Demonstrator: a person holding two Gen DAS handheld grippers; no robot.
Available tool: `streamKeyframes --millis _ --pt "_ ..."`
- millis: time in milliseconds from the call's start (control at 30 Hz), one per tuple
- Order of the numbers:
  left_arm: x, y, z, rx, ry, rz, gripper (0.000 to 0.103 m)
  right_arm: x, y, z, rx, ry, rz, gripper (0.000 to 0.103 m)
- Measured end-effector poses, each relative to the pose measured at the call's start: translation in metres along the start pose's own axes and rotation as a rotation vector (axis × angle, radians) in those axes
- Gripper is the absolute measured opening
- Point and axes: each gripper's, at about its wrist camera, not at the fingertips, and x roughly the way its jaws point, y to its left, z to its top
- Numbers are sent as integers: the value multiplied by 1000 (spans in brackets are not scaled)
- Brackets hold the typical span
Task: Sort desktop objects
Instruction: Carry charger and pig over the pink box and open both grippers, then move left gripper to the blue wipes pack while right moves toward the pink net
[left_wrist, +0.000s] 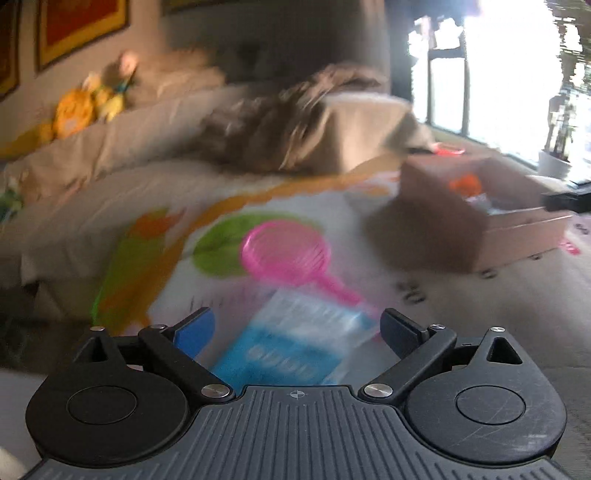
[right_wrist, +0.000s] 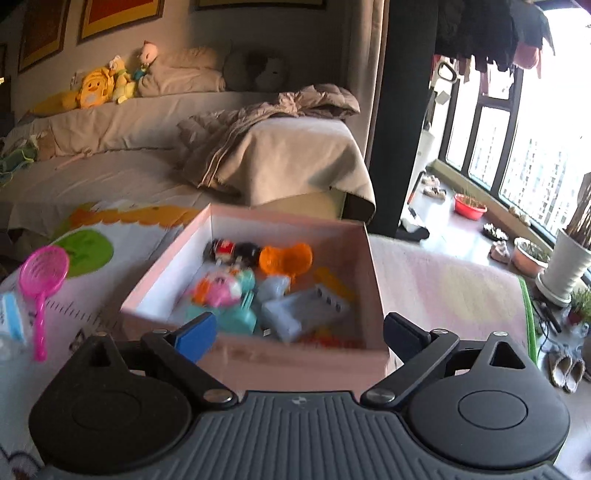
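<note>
My left claw stands apart and empty, the blue packet dead ahead at twelve o'clock, long axis toward one o'clock. My right claw, also apart, faces the box.

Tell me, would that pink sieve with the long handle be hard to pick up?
Probably not. The pink sieve looks like thin plastic, so likely light and stiff. Its slim handle lies flat on the mat, so fingers may slip; the round bowl might rock.
</note>
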Motion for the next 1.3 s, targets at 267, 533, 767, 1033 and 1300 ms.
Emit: streamKeyframes --millis 267,533,767,1033,1300 --pt "18 -37 1 34 27 -191 99 -15 14 -6 16 35 74 97" --pt "-1 -35 12 0 -52 -357 99 -28 71 18 -137 -17 174 97" --pt "58 25 40 -138 2 46 100 -19 73 8 -112 26 147 97" --pt "96 13 55 -123 74 -73 99 -21 51 -11 -66 57 97 97" --pt "95 -43 62 19 73 -308 94 -22 27 -26 4 81 72 97"
